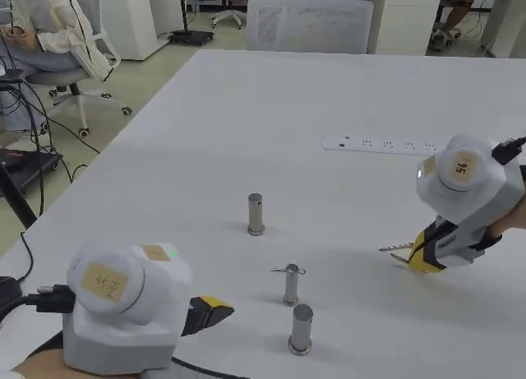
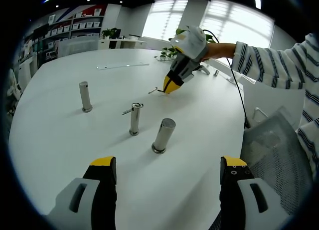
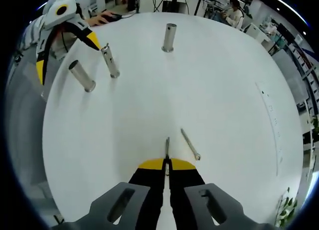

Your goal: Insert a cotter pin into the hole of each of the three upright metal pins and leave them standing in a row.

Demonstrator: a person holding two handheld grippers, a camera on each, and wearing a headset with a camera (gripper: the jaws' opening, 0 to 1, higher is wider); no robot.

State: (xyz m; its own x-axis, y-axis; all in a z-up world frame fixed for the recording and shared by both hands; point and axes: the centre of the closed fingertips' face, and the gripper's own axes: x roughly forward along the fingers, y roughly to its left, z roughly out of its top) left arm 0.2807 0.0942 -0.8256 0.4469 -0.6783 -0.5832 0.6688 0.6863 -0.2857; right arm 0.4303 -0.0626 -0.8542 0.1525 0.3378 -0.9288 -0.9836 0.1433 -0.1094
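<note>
Three upright metal pins stand in a loose row on the white table: a far pin, a middle pin and a near pin. A cotter pin sits through the top of the middle pin. My right gripper rests low at the right, shut on a second cotter pin that points toward the pins. A third cotter pin lies loose on the table just beside its tips. My left gripper is open and holds nothing, a short way in front of the near pin.
A white power strip lies at the back right of the table. A grey chair stands at the far edge. A seated person and cables are off the table's left side.
</note>
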